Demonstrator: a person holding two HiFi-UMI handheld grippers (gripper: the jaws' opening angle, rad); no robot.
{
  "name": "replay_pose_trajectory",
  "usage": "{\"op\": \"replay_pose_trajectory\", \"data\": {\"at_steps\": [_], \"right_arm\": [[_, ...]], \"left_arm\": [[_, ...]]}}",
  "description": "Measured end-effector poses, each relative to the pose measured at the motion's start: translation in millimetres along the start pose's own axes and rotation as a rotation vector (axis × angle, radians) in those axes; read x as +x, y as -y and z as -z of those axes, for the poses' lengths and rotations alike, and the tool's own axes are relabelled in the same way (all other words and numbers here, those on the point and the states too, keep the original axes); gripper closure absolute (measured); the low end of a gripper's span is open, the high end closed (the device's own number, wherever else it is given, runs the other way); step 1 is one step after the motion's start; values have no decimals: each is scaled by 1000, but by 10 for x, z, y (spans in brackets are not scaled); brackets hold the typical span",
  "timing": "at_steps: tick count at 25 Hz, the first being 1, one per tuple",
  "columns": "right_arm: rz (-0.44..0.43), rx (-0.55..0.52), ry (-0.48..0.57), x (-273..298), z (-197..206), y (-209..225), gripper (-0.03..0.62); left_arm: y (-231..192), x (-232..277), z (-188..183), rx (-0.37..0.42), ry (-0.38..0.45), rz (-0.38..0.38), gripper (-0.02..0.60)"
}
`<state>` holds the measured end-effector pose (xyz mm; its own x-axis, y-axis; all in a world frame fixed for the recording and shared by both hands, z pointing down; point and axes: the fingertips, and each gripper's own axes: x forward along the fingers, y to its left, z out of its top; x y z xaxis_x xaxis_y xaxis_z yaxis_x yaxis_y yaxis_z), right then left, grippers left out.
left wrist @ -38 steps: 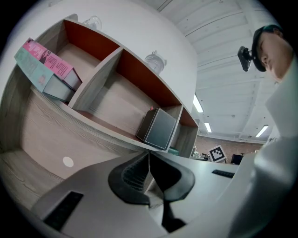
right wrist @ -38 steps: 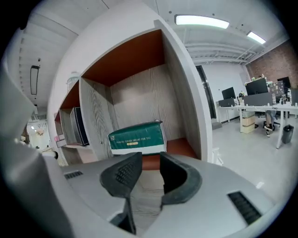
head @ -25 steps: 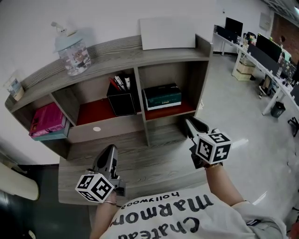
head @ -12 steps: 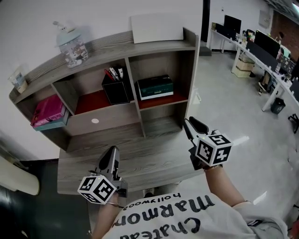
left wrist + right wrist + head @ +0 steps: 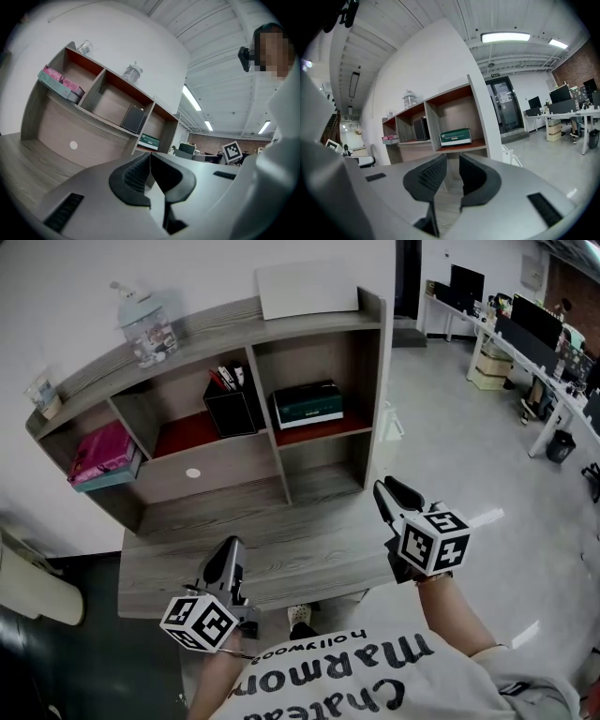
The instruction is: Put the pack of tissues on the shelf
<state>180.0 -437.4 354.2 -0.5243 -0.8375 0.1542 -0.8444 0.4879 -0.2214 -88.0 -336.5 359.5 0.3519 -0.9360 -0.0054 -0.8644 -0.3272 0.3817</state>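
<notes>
- Pack is seen already placed in the right compartment of the shelf.
- Jaws of left gripper and right gripper are closed, empty, above the bench.
- Withdrawal is best made level, clear of edges.

A: left gripper state?
B: fingers closed tip to tip, nothing between them.
A: background?
B: shelf runs tilted from upper left to centre. Pink pack in the left compartment, black box in the middle one, green pack in the right one. Clear jar on top. Grey wood surface at lower left.
</notes>
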Motion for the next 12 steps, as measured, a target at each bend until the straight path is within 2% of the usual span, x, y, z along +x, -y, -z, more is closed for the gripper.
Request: {"op": "replay_pose_trajectory", "data": {"at_steps": [12], "right_arm": [[-4, 18, -31, -143, 200, 7, 516]], "left_arm": [[92, -151, 169, -4, -39, -16, 560]]}}
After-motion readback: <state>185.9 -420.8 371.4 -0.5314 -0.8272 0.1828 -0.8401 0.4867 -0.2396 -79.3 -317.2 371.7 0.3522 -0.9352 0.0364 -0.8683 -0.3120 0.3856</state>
